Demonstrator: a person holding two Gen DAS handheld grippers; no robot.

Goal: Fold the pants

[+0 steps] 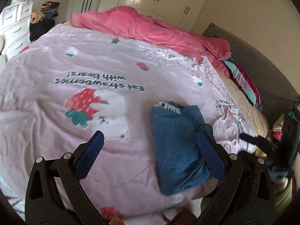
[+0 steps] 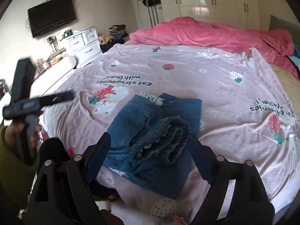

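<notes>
Blue denim pants lie folded into a small rectangle on the pink strawberry bed cover, near its front edge. My left gripper is open with nothing between its fingers; its right finger overlaps the pants' edge in the picture. In the right wrist view the pants show their gathered waistband bunched on top. My right gripper stands open around that waistband, its pads apart from the cloth. The left gripper shows blurred at the left, held by a hand in a green sleeve. The right gripper appears blurred at the right edge.
A rumpled pink duvet lies along the far side of the bed. Patterned clothes are piled by the grey headboard. A white dresser and a wall television stand beyond the bed's left side.
</notes>
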